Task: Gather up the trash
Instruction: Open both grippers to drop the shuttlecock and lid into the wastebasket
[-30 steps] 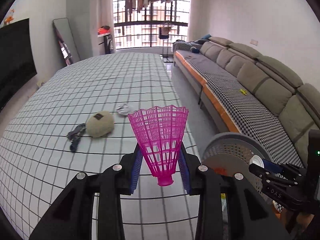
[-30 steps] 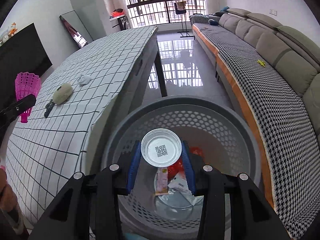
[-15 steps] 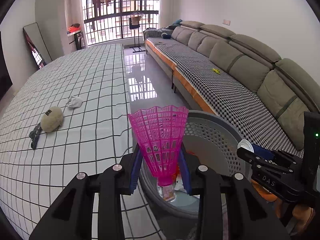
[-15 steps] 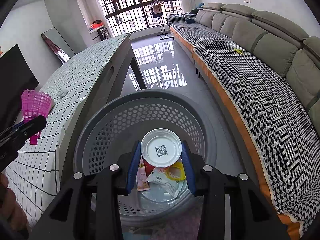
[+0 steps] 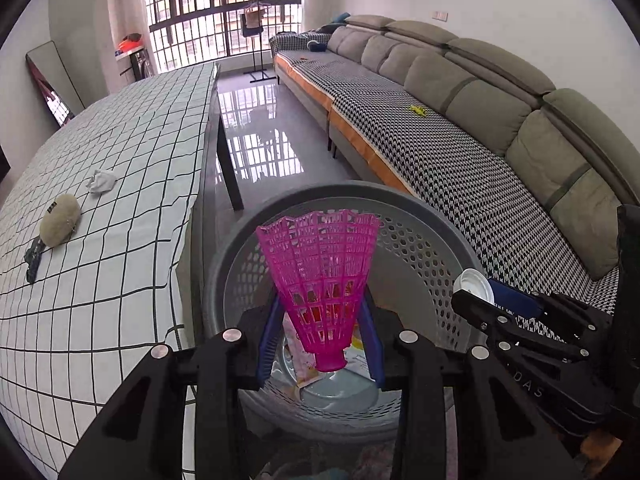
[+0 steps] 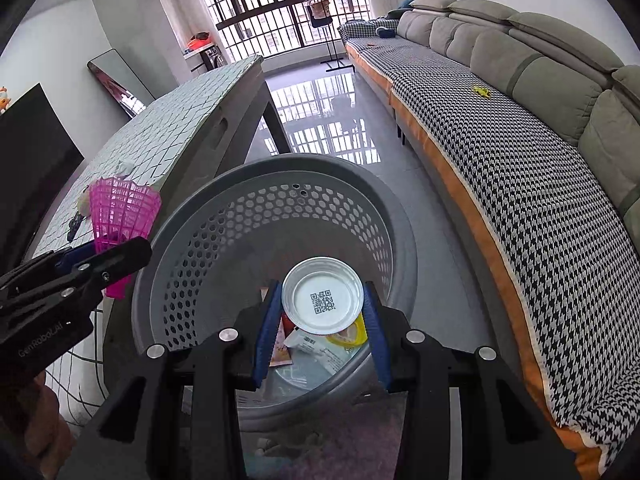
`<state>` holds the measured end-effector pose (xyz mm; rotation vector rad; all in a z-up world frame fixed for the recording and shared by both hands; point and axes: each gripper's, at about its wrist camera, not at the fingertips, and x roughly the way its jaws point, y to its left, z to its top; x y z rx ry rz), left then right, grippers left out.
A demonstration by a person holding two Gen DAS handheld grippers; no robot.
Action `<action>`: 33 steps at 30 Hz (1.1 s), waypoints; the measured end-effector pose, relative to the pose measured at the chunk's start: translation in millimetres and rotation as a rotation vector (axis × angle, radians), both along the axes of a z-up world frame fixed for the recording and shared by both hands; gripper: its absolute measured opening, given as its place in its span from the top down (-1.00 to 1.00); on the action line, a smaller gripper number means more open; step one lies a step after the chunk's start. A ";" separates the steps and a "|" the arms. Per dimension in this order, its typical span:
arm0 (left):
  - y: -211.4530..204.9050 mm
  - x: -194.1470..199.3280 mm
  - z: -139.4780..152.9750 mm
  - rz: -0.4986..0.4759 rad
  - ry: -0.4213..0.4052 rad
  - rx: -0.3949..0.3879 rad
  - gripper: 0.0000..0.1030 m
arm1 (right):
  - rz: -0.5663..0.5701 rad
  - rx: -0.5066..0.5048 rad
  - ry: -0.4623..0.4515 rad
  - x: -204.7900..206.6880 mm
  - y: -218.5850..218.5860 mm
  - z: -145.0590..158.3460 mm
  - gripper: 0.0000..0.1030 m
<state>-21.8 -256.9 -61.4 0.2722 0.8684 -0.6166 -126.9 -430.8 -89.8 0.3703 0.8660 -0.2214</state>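
My left gripper is shut on a pink plastic shuttlecock and holds it over the near rim of the grey perforated trash basket. My right gripper is shut on a round foil cup, with a QR code on its base, above the basket. Wrappers and packets lie at the basket's bottom. The shuttlecock also shows in the right wrist view, and the cup in the left wrist view.
A table with a checked cloth stands left of the basket. On it lie a beige pouch, a crumpled white tissue and a dark item. A long sofa runs along the right.
My left gripper has swung right from above the table to above the basket with the shuttlecock. My right gripper with the cup has stayed over the basket.
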 end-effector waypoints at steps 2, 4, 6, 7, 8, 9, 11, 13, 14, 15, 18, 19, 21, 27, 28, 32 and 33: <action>-1.7 -1.0 -1.7 0.005 0.006 0.007 0.26 | 0.007 -0.007 0.009 2.5 0.9 -3.0 0.24; -0.4 -0.8 -3.2 0.007 0.013 0.009 0.23 | 0.016 -0.011 0.017 5.0 0.9 -5.7 0.24; -0.4 -0.6 -4.1 0.015 0.014 0.014 0.20 | 0.023 -0.011 0.023 7.1 1.9 -7.9 0.24; 0.0 0.0 -4.6 0.018 0.019 0.014 0.20 | 0.026 -0.009 0.025 8.1 2.2 -8.8 0.24; 1.0 1.1 -5.0 0.023 0.023 0.012 0.19 | 0.028 -0.006 0.026 9.0 1.6 -9.1 0.24; 1.8 2.1 -5.4 0.028 0.026 0.011 0.20 | 0.031 0.001 0.027 9.9 1.4 -9.1 0.24; 2.5 3.3 -6.2 0.034 0.032 0.011 0.19 | 0.034 0.010 0.024 11.0 0.0 -9.1 0.24; 3.1 3.4 -6.1 0.041 0.037 0.010 0.19 | 0.033 -0.004 0.021 11.4 0.2 -8.2 0.24; 3.2 3.6 -5.9 0.042 0.039 0.009 0.19 | 0.033 -0.008 0.020 11.6 0.4 -7.6 0.23; 3.2 3.5 -5.4 0.045 0.038 0.009 0.15 | 0.030 -0.009 0.016 11.2 0.3 -6.9 0.17; 5.3 3.3 -4.0 0.058 0.032 0.006 -0.20 | 0.019 -0.006 0.005 9.5 -1.7 -5.9 0.02; 6.4 3.1 -3.1 0.063 0.028 0.003 -0.23 | 0.014 -0.007 0.003 8.9 -1.9 -5.4 0.01; 7.7 3.7 -3.2 0.067 0.027 0.003 -0.23 | 0.010 -0.007 0.003 8.1 -3.0 -5.0 0.00; 11.2 6.1 -6.1 0.077 0.040 0.006 -0.27 | 0.007 -0.006 0.005 6.7 -2.1 -4.7 0.00; 11.8 6.2 -6.2 0.079 0.040 0.005 -0.28 | 0.007 -0.005 0.004 6.7 -2.3 -4.7 0.00; 13.8 7.1 -5.9 0.084 0.036 0.004 -0.31 | 0.009 -0.001 0.005 6.8 -1.0 -5.2 0.00; 14.1 7.0 -5.6 0.086 0.034 0.004 -0.31 | 0.010 -0.001 0.005 6.8 -1.1 -5.1 0.00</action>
